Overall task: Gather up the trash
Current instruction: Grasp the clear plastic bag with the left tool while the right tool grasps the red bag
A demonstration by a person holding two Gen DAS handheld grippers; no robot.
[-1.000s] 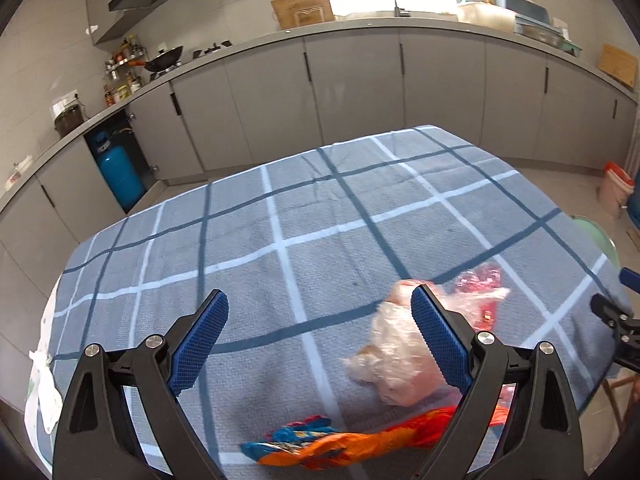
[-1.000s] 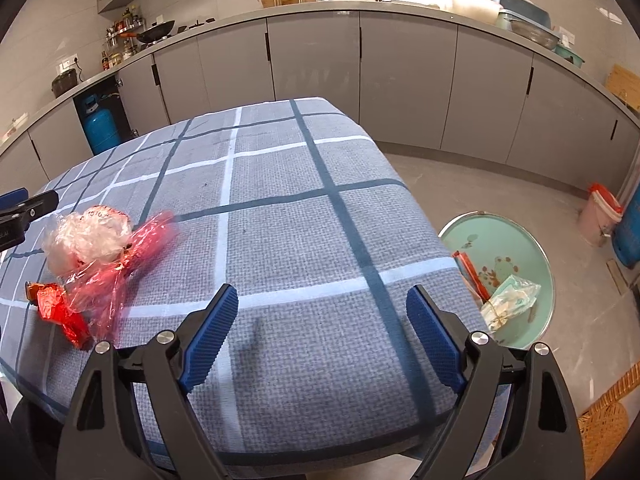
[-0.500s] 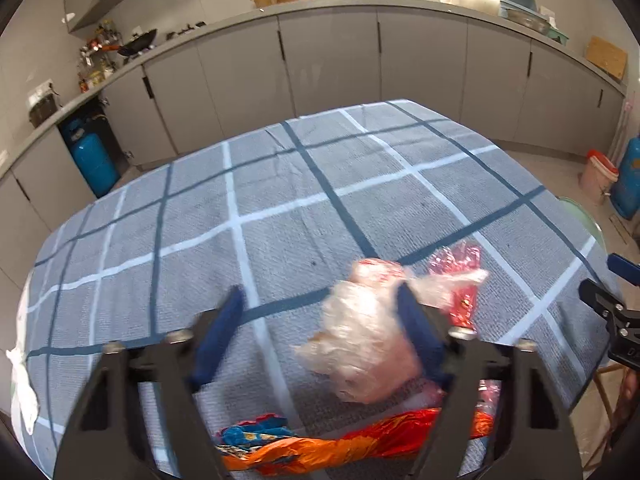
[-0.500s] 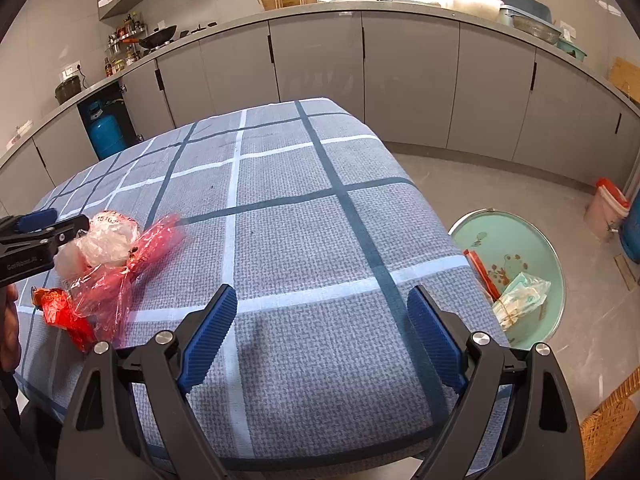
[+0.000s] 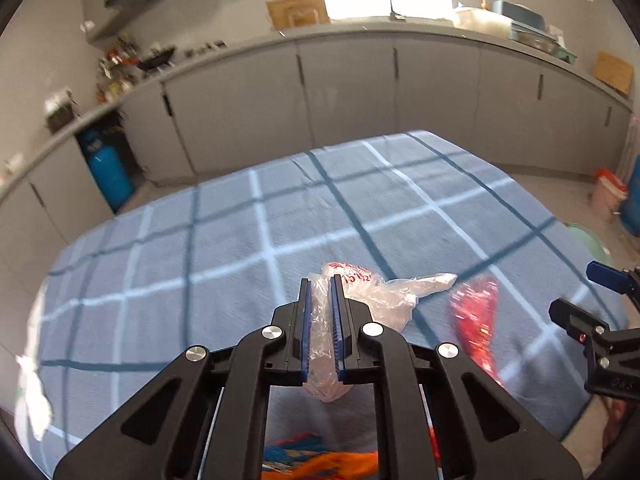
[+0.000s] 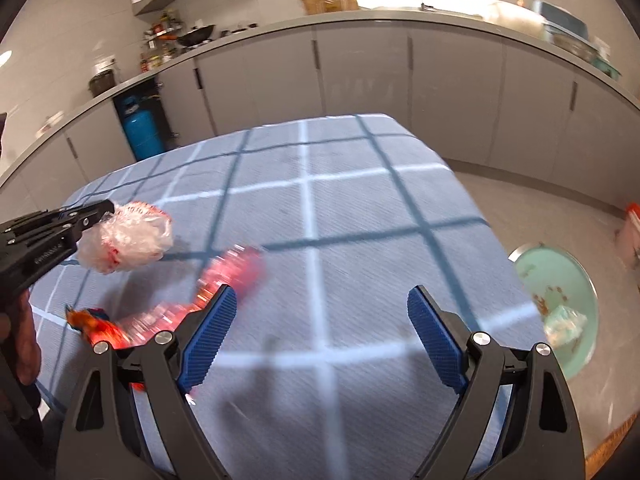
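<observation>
A crumpled clear plastic bag (image 5: 384, 300) with red print lies on the blue checked tablecloth (image 5: 280, 216). My left gripper (image 5: 320, 284) is closing on it, and its blue pads squeeze the bag's near part. From the right wrist view the bag (image 6: 128, 240) bulges out of the left gripper (image 6: 104, 210). A red foil wrapper (image 5: 476, 316) lies just right of the bag. My right gripper (image 6: 322, 300) stands open above the cloth with nothing between its fingers, and the red wrapper (image 6: 236, 272) is by its left finger. An orange and blue wrapper (image 6: 90, 320) lies near the table's front edge.
A pale green bin (image 6: 560, 276) with some trash inside stands on the floor to the right of the table. Grey kitchen cabinets (image 5: 352, 92) run along the back wall. A blue gas cylinder (image 6: 142, 132) stands at the back left. White cloth (image 5: 32, 392) hangs at the table's left edge.
My left gripper's jaws have come together onto the clear plastic bag. My right gripper has swung left towards the red wrapper, still open.
</observation>
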